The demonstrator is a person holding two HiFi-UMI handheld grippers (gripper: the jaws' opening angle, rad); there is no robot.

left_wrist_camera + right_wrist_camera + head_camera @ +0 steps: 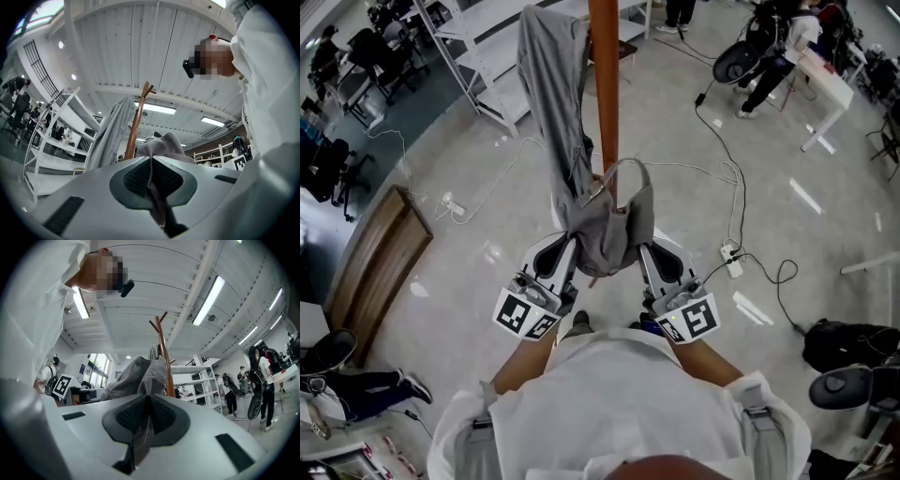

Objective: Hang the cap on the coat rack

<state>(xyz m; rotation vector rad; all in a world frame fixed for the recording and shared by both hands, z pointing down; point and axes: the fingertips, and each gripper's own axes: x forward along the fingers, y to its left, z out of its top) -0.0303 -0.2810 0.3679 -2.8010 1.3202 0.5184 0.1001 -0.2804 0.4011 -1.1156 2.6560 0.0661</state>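
A grey cap (614, 225) hangs between my two grippers, close against the brown wooden pole of the coat rack (603, 84). My left gripper (570, 246) is shut on the cap's left edge; cloth is pinched between its jaws (152, 180). My right gripper (643, 251) is shut on the cap's right edge, with cloth caught in its jaws (146, 420). The cap (161, 145) bulges above the left jaws. In the right gripper view the cap (136, 378) lies against the pole (164, 357), well below the forked pegs at the top.
A grey garment (555, 103) hangs on the rack, left of the pole. White shelving (492, 56) stands behind it. Cables and a power strip (731, 258) lie on the floor to the right. A wooden board (375, 267) lies at the left. Desks and people sit further off.
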